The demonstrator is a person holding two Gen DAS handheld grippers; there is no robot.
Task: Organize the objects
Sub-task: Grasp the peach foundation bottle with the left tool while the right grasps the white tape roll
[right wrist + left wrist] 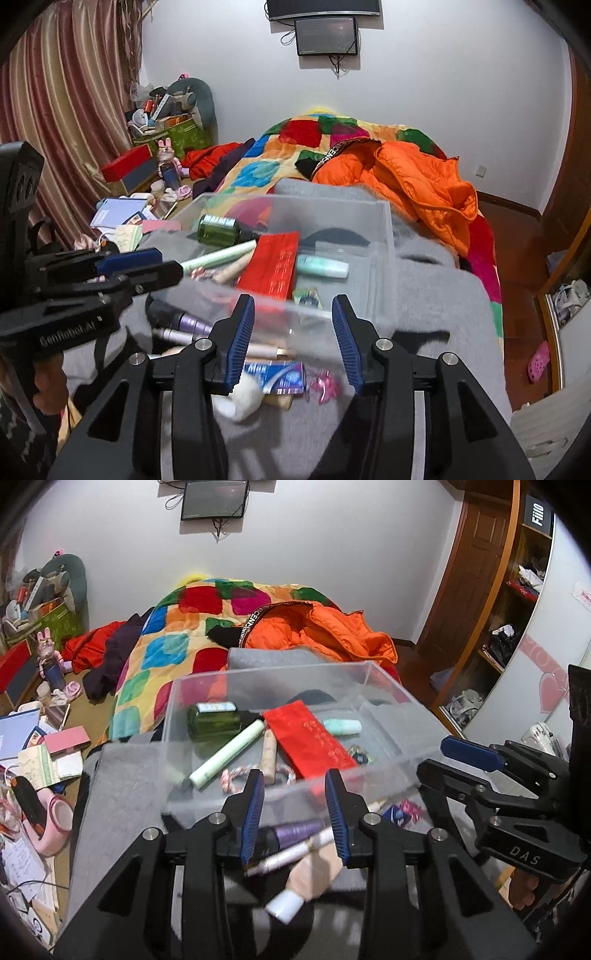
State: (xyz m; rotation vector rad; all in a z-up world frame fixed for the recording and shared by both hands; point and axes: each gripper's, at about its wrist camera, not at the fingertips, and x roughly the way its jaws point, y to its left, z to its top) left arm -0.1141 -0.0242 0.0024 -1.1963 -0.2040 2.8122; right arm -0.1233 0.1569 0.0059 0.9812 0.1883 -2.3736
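A clear plastic box (384,686) stands on a grey blanket (122,775) and holds a green bottle (214,720), a pale green tube (229,753), a red pouch (310,744) and a mint tube (341,726). Loose in front of it lie a purple tube (299,829), a beige tube with a white cap (314,878), a blue packet (280,376) and a pink clip (325,386). My left gripper (293,779) hovers at the box's near rim, open and holding nothing. To its right, my right gripper (292,301) is also open at that rim, pads touching nothing.
Behind the box the bed carries a colourful quilt (177,642) and an orange jacket (332,627). Books, boxes and a pink bowl (55,823) crowd the table on the left. A wooden shelf (498,635) and door stand on the right.
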